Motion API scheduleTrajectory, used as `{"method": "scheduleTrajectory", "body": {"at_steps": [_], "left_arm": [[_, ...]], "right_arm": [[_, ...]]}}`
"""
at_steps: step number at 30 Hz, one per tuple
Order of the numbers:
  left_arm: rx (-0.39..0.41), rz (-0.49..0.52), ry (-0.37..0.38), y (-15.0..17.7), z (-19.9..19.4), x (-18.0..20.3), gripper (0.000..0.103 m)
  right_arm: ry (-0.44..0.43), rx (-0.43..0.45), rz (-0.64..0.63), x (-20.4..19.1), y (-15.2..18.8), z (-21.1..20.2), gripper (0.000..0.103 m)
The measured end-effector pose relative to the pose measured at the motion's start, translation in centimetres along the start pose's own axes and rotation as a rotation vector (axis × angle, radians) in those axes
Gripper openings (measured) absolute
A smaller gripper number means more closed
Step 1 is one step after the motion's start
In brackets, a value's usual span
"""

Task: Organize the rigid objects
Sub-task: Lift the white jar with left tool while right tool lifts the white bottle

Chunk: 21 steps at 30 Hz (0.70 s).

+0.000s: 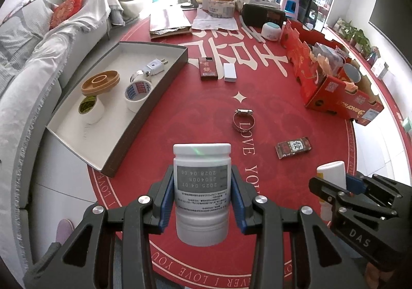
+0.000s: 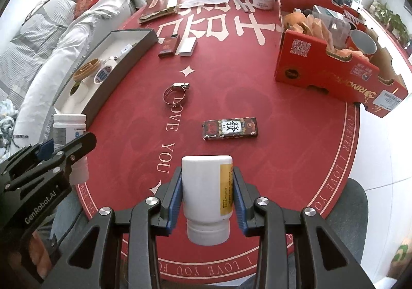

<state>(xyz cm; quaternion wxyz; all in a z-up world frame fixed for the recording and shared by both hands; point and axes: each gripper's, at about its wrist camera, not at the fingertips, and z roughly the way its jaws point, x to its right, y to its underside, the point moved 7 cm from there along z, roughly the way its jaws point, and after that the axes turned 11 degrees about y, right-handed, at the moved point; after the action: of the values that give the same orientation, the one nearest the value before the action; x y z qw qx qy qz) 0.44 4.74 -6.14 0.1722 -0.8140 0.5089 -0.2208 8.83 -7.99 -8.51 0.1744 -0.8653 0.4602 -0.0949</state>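
Observation:
My left gripper (image 1: 202,201) is shut on a white pill bottle with a grey label (image 1: 201,191), held upside down above the red table mat. My right gripper (image 2: 207,199) is shut on a white bottle with a yellow label (image 2: 207,196), also cap down. Each gripper shows in the other's view, the right one (image 1: 332,187) and the left one (image 2: 65,150). A grey tray (image 1: 77,132) at the left holds tape rolls (image 1: 137,94), a wooden ring (image 1: 101,81), a plug (image 1: 153,67) and a clamp. A metal hose clamp (image 1: 243,120) and a dark packet (image 1: 293,147) lie on the mat.
A red cardboard box (image 2: 334,67) full of items stands at the right. A dark red box (image 1: 208,68) and a white box (image 1: 230,72) lie mid-table. Papers, a jar (image 1: 271,31) and a black case crowd the far edge. A sofa (image 1: 38,39) runs along the left.

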Motion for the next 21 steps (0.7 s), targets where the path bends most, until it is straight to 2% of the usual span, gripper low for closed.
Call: {"method": "scheduleTrajectory", "body": {"at_steps": [21], "left_arm": [[-0.018,0.018,-0.019,0.7,0.0,0.7,0.042]], "right_arm": [[-0.058,-0.040,0.064,0.8,0.7,1.1,0.037]]}}
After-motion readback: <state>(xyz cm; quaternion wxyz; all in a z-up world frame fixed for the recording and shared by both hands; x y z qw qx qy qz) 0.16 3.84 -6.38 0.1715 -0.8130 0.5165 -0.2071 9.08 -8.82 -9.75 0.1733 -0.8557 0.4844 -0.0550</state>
